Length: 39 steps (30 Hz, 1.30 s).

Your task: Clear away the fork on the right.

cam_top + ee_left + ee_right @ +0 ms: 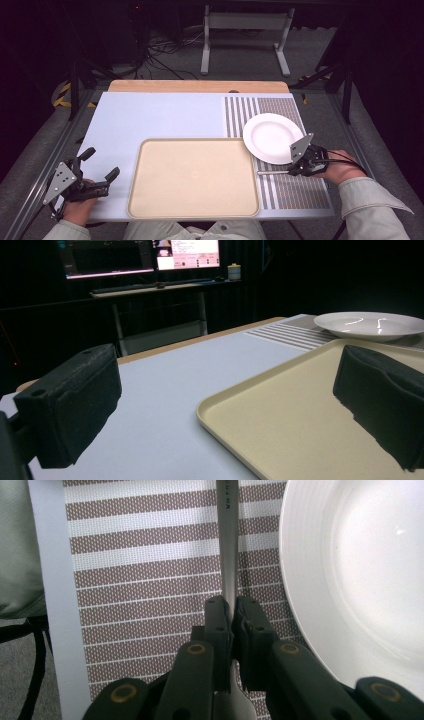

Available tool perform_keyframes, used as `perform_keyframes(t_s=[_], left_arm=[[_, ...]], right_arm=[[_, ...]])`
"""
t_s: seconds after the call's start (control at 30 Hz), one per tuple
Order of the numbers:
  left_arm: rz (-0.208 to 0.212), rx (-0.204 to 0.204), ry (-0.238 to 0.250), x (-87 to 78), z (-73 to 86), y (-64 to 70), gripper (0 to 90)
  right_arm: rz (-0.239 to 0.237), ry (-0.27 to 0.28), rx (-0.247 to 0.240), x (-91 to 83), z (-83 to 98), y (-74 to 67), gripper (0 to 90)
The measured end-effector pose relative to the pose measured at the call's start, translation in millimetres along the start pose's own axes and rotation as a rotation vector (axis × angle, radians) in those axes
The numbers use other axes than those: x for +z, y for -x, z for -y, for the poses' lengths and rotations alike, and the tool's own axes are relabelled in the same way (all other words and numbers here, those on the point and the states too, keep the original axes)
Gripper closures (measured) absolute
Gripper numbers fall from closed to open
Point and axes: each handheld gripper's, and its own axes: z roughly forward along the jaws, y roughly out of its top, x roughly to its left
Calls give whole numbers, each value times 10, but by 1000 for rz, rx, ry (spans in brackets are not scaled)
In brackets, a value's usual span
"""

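My right gripper is shut on a metal piece of cutlery, whose slim handle pokes out left over the striped placemat. In the right gripper view the jaws pinch that handle, which runs straight ahead beside the white plate. The plate lies on the mat just beyond the gripper. My left gripper stands open with nothing in it, left of the beige tray. Its own view has the jaws wide apart over the tray's corner, with the plate farther off.
A pale blue surface covers the table, with a wooden edge at the far side. The tray holds nothing. Desk legs and cables stand on the floor beyond. Monitors glow in the dark background.
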Motion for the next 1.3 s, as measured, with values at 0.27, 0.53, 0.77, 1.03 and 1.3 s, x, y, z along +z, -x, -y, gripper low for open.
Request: perform_keyframes(t_s=[0.27,0.53,0.77,1.03,1.3], left_arm=[[-1,0,2,2,0,1,0],[0,1,-1,5,-2,3,0],[1,2,0,15,-1,1,0],[4,-1,0,28,1,-3,0],[4,-4,2,35,2,-7,0]], right_arm=[[27,23,-14,-147,-47,2,848],[51,50,-30,-266,-134,-1,847],[64,72,-58,-294,-300,55,847],[77,114,-95,-254,-548,150,847],[73,144,-124,-175,-831,271,846]])
